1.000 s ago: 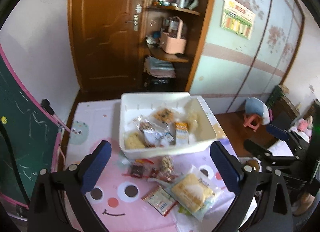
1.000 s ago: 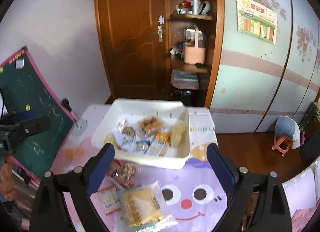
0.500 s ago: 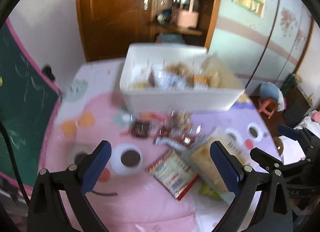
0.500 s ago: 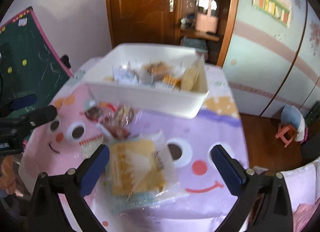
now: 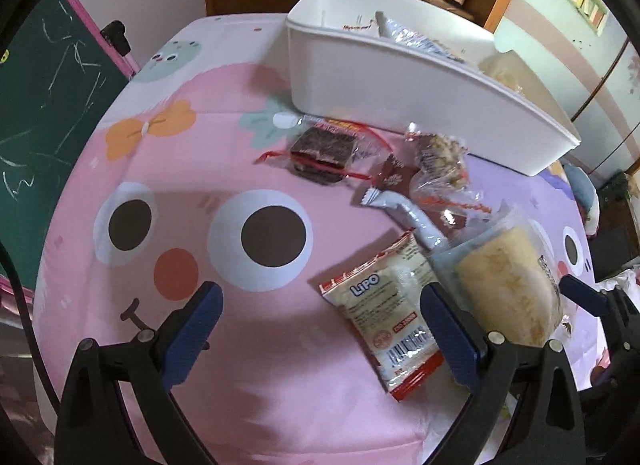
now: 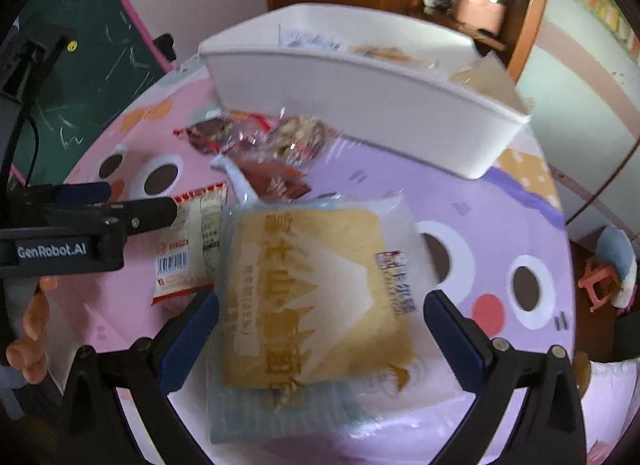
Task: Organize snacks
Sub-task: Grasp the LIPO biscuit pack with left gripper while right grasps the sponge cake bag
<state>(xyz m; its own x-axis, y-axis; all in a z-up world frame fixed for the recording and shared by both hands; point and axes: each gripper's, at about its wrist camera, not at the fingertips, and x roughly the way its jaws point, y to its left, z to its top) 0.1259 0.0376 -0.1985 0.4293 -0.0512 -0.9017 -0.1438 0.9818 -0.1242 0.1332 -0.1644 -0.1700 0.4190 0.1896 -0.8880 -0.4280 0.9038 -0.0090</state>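
The right claw (image 6: 320, 339) stands wide open at the bottom of the frame, its fingers either side of a yellow cake packet (image 6: 316, 297) on the table (image 6: 520, 233). A white bin (image 6: 360, 105) of snacks fills the upper centre; the left claw (image 6: 100, 201) enters mid-left.

Your left gripper (image 5: 322, 323) and right gripper (image 6: 322, 331) look alike: black angular frames, silver screws behind the jaws, blue pads (image 5: 192, 325) inside each finger. "GenRobot.AI" is printed white on the left gripper's black body.
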